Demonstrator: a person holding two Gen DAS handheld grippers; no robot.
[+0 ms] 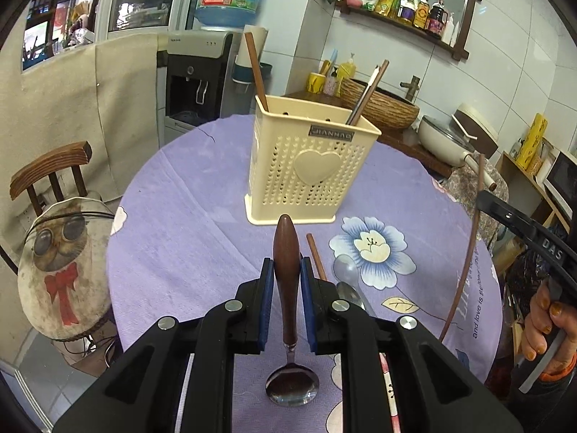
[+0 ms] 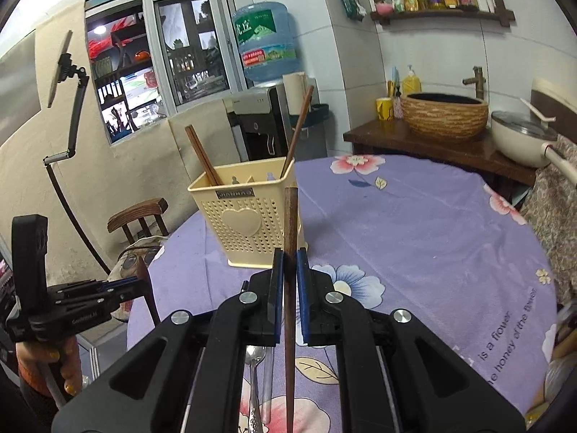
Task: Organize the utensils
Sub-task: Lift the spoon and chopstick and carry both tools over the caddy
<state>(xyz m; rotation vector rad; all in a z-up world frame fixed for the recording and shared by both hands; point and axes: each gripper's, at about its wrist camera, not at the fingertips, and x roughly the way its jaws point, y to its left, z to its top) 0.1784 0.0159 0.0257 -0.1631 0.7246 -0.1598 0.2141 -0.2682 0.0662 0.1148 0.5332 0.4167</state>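
Observation:
A cream perforated utensil holder (image 1: pixel 310 166) with a heart on its front stands on the purple flowered tablecloth (image 1: pixel 187 216). Brown chopsticks (image 1: pixel 256 72) lean inside it. My left gripper (image 1: pixel 286 274) is shut on the brown handle of a spoon (image 1: pixel 292 386), whose bowl points back at the camera. A loose chopstick (image 1: pixel 316 259) and a metal spoon (image 1: pixel 348 274) lie on the cloth below. My right gripper (image 2: pixel 287 270) is shut on a dark brown chopstick (image 2: pixel 290 216) in front of the holder (image 2: pixel 245 216). The left gripper (image 2: pixel 140 281) shows at the left edge.
A wooden chair (image 1: pixel 50 169) with a cat-print cushion (image 1: pixel 61 263) stands left of the table. Behind are a water dispenser (image 1: pixel 198 79), a woven basin (image 2: pixel 445 115) and a white pan (image 2: pixel 523 137) on a counter. A phone arm (image 2: pixel 72 108) rises at the left.

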